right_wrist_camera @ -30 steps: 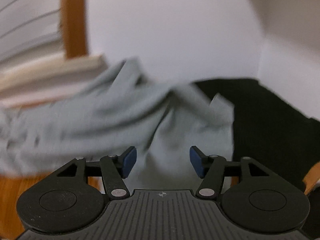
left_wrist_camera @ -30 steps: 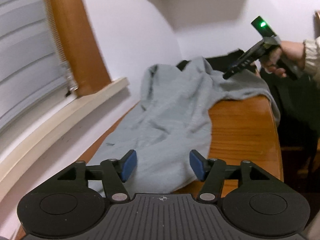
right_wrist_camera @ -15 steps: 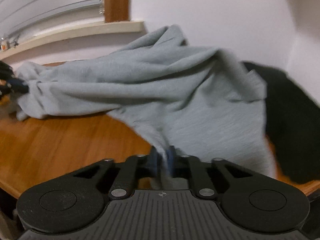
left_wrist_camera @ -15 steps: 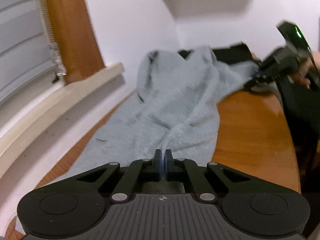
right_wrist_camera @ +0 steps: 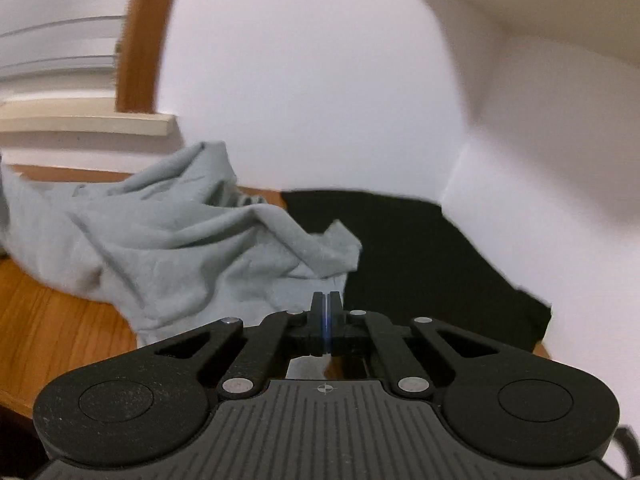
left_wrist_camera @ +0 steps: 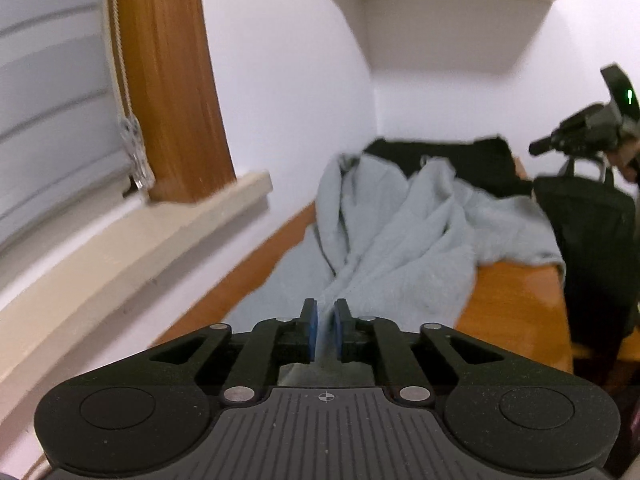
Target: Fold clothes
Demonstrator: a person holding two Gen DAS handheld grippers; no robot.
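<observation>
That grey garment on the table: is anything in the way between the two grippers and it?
Nothing visible. The left gripper already pinches the grey garment. The right gripper is shut just above the garment's edge, with no cloth visible between its pads. A black garment lies beside it.

The crumpled pale grey garment [left_wrist_camera: 404,248] is soft, matt knitted cloth with a faintly fuzzy, fleece-like nap, and the flat black garment [right_wrist_camera: 420,256] beyond it is a duller, smoother fabric. The orange-brown wooden worktop [left_wrist_camera: 516,304] has a varnished, slightly glossy finish that catches the light. Each gripper body is matt, fine-textured black plastic with a ribbed top, small bright metal pins and smooth blue pads [left_wrist_camera: 313,330].
</observation>
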